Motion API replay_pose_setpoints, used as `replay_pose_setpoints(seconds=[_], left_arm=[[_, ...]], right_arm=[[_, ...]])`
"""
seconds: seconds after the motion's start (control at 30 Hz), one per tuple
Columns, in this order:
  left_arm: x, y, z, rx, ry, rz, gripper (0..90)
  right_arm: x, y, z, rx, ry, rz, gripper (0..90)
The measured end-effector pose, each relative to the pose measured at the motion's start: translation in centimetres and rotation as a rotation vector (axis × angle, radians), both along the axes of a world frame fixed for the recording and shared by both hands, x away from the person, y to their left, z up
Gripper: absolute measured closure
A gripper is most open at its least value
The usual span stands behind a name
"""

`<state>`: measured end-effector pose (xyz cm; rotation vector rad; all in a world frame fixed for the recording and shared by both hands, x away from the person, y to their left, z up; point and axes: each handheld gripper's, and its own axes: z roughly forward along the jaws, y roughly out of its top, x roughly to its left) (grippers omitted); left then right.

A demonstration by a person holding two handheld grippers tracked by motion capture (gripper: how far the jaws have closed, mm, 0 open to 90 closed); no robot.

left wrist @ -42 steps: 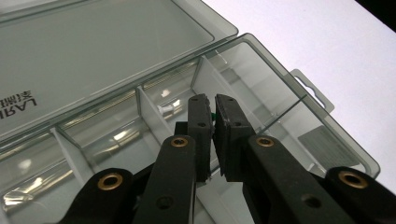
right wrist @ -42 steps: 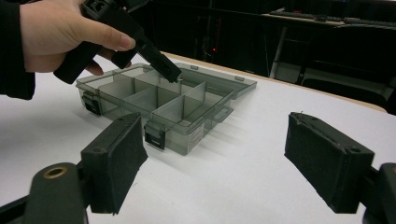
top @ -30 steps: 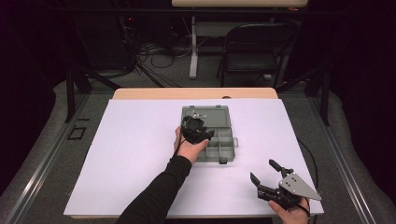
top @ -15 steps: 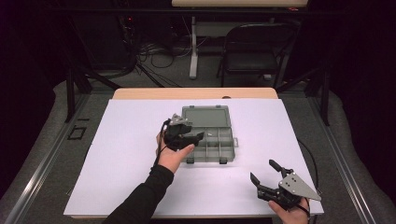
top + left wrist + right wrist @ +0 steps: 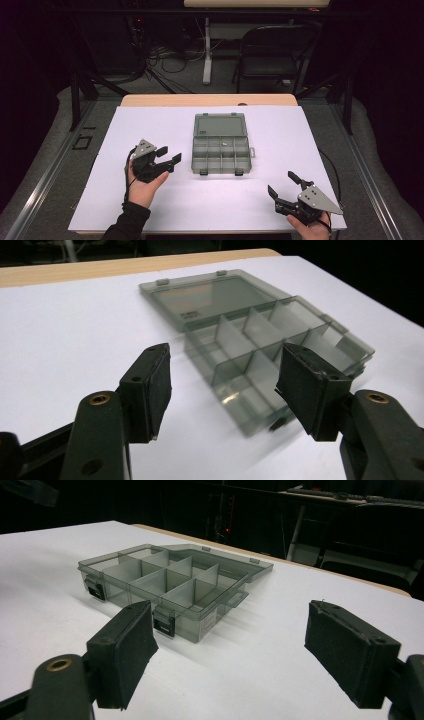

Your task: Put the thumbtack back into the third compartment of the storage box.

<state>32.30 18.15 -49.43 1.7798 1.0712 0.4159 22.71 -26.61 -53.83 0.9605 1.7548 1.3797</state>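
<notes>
Grey box [image 5: 220,143] lid-open mid-table, left gripper [image 5: 169,158] just beside it, jaws just been opening, nothing between, right gripper [image 5: 283,184] spread wide, empty, near the front edge.

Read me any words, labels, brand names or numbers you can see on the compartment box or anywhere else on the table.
No text can be read here.
Compartment box: a small dark mark, probably a maker's mark, sits on the inside of the open lid, too small and blurred to read.
White table cover: no writing on it.
Left hand-held gripper and right hand-held gripper: no lettering visible.
</notes>
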Motion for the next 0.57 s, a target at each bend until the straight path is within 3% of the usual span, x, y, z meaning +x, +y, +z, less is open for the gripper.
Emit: replay_pose_setpoints(seconds=[0.17, 0.27, 0.47, 0.57], left_arm=[[-1.7, 2.6, -0.8, -0.009, 0.003, 0.038, 38.4], [-2.5, 3.7, -1.5, 0.007, 0.008, 0.062, 38.4], [-3.2, 5.5, -2.5, 0.012, 0.002, 0.092, 37.9], [-3.2, 6.3, -3.2, 0.003, 0.026, 0.112, 36.6]], right_arm=[[0.0, -0.1, 0.0, -0.001, 0.003, -0.003, 19.0], [0.0, 0.0, 0.0, -0.004, 0.006, 0.000, 19.0], [0.1, 0.2, -0.2, -0.007, 0.014, 0.001, 19.0], [0.1, 0.2, -0.2, -0.015, 0.022, -0.002, 18.3]])
